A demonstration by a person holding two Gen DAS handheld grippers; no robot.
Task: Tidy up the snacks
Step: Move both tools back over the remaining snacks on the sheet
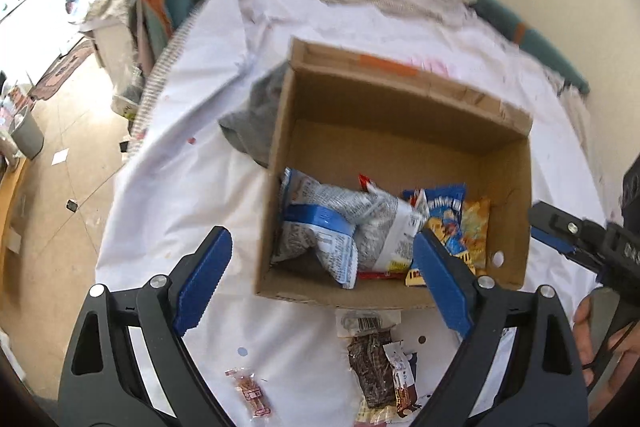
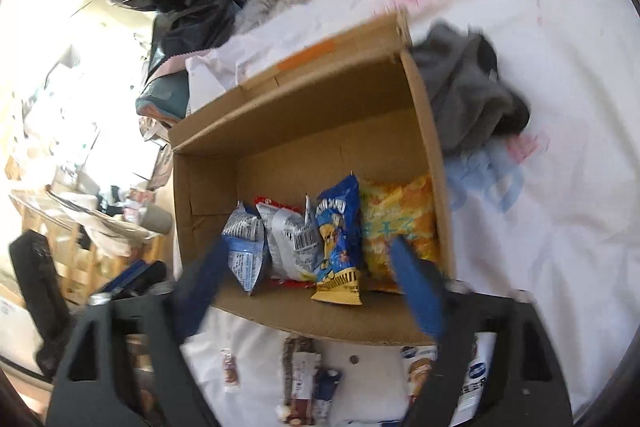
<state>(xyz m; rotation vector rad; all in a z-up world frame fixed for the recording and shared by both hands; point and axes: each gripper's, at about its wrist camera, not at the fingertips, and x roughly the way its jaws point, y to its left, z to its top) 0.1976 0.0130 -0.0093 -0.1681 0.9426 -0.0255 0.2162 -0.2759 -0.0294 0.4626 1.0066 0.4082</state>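
Observation:
An open cardboard box (image 1: 404, 99) (image 2: 304, 99) stands on a white sheet. Inside lie a silver-and-blue bag (image 1: 320, 227) (image 2: 246, 247), a silver bag with red edges (image 1: 386, 227) (image 2: 290, 239), a blue snack bag (image 1: 448, 211) (image 2: 340, 239) and a yellow-orange bag (image 1: 478, 227) (image 2: 400, 223). My left gripper (image 1: 322, 267) hangs open above the box's near side with nothing between its blue fingers. My right gripper (image 2: 308, 275) is open too, empty, over the same near wall; it also shows at the right edge (image 1: 576, 235). A dark jerky pack (image 1: 370, 367) (image 2: 298, 371) lies before the box.
A small pink-wrapped snack (image 1: 250, 393) (image 2: 230, 367) and a white-and-blue packet (image 2: 472, 383) lie on the sheet in front of the box. A grey cloth (image 1: 256, 123) (image 2: 468, 95) is bunched beside the box. Piled clothes sit at the bed's far end; the floor is at left.

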